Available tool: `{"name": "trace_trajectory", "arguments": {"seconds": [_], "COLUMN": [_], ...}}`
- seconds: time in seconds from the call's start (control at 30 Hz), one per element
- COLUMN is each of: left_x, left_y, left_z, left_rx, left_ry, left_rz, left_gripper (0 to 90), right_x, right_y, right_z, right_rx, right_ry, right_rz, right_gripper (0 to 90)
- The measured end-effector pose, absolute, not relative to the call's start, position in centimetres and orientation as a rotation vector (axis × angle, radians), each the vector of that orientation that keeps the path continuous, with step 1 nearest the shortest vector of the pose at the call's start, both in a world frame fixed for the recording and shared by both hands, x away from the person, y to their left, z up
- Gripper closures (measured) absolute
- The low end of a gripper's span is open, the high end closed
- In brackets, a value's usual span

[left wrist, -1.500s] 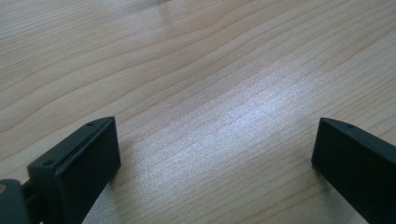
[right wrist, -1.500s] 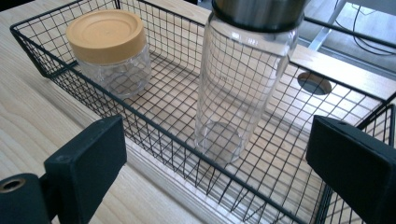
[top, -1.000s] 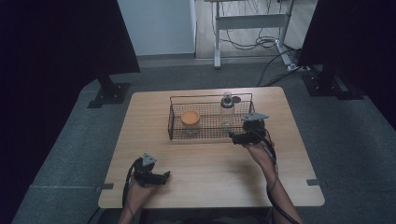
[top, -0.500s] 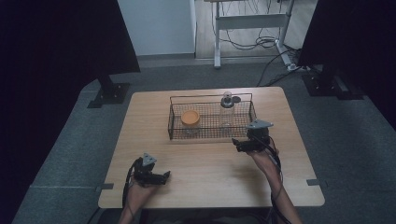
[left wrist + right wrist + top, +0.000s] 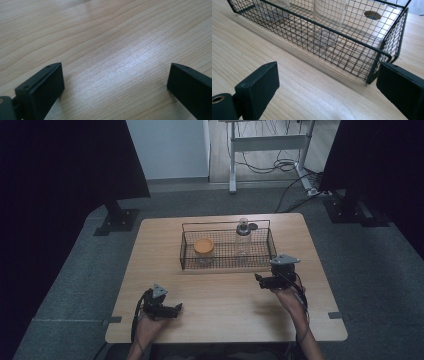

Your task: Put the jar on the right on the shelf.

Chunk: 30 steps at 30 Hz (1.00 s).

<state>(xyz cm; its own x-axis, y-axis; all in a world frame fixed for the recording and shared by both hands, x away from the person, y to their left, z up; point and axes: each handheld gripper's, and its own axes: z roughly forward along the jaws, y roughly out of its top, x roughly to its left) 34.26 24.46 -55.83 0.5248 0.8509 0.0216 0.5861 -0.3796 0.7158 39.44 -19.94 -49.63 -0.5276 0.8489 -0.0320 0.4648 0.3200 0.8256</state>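
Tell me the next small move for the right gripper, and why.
Probably a short pull back toward the table's near edge. The right gripper is open with nothing between its jaws and sits just outside the wire basket. The clear bottle and the orange-lidded jar already stand inside, so nothing seems left to place.

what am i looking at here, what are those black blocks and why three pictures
A person sits at a wooden table holding a hand-held two-jaw gripper in each hand: the left gripper and the right gripper. The high view looks down from above. The other two pictures come from cameras riding on the grippers; the black blocks are each gripper's own jaws. On the table stands a black wire basket holding a jar with an orange lid and a clear glass jar. Both grippers are open and hold nothing.
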Motion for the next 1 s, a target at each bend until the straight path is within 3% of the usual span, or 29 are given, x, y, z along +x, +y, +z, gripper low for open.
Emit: {"name": "trace_trajectory", "arguments": {"seconds": [1.0], "left_x": [34.3], "left_y": [24.5], "left_z": [-55.8], "left_rx": [2.105], "left_ry": [1.163], "left_rz": [0.517], "left_gripper": [0.8], "right_x": [35.8], "right_y": [-22.4], "right_z": [-52.4], "right_rx": [1.233], "right_ry": [2.108], "right_rz": [1.058], "right_gripper": [4.2]}}
